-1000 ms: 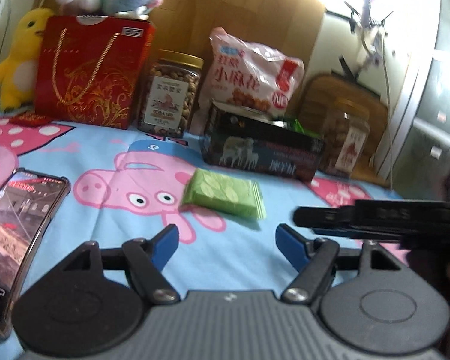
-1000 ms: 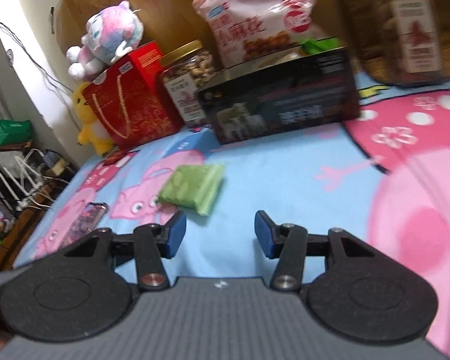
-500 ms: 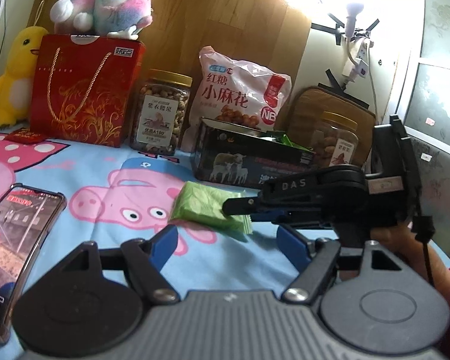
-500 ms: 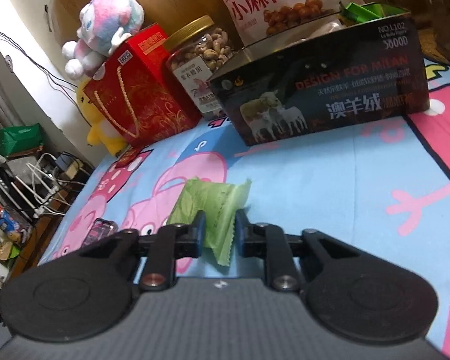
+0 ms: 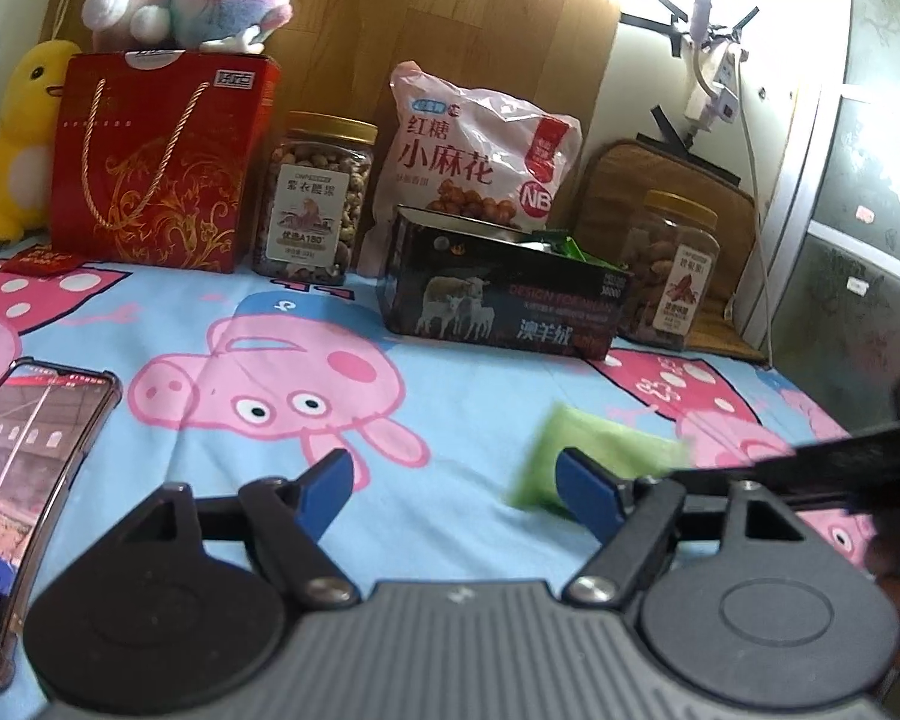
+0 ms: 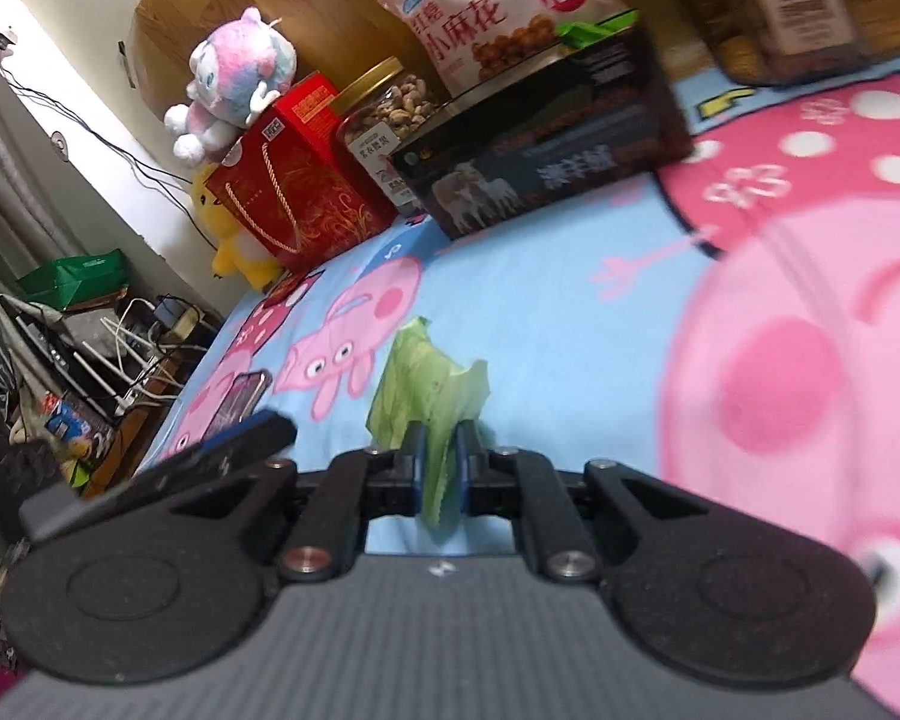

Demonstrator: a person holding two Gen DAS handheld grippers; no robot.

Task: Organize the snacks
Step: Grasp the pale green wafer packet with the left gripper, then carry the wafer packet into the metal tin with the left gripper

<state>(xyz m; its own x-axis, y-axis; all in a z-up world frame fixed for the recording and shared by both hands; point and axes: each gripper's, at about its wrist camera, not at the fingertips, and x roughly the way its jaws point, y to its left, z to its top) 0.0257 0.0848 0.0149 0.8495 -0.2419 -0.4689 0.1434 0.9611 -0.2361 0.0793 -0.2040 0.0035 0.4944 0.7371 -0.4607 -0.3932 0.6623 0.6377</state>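
Observation:
A green snack packet (image 6: 432, 384) is pinched by its near edge between the blue pads of my right gripper (image 6: 438, 450), which is shut on it just above the cartoon-pig sheet (image 6: 540, 312). In the left wrist view the packet (image 5: 606, 444) is a green blur at the lower right, beside the right gripper's black body (image 5: 840, 450). My left gripper (image 5: 453, 474) hovers over the sheet with its jaws opening and nothing between them. An open black box (image 5: 504, 300) with green packets inside stands at the back.
Along the back wall stand a red gift bag (image 5: 156, 162), a nut jar (image 5: 315, 198), a pink snack bag (image 5: 480, 156) and a second jar (image 5: 672, 276). A phone (image 5: 24, 468) lies at the left. Plush toys sit by the gift bag.
My right gripper closed on the green packet and carried it from the sheet's middle toward the right, nearer the camera. The left gripper stayed where it was.

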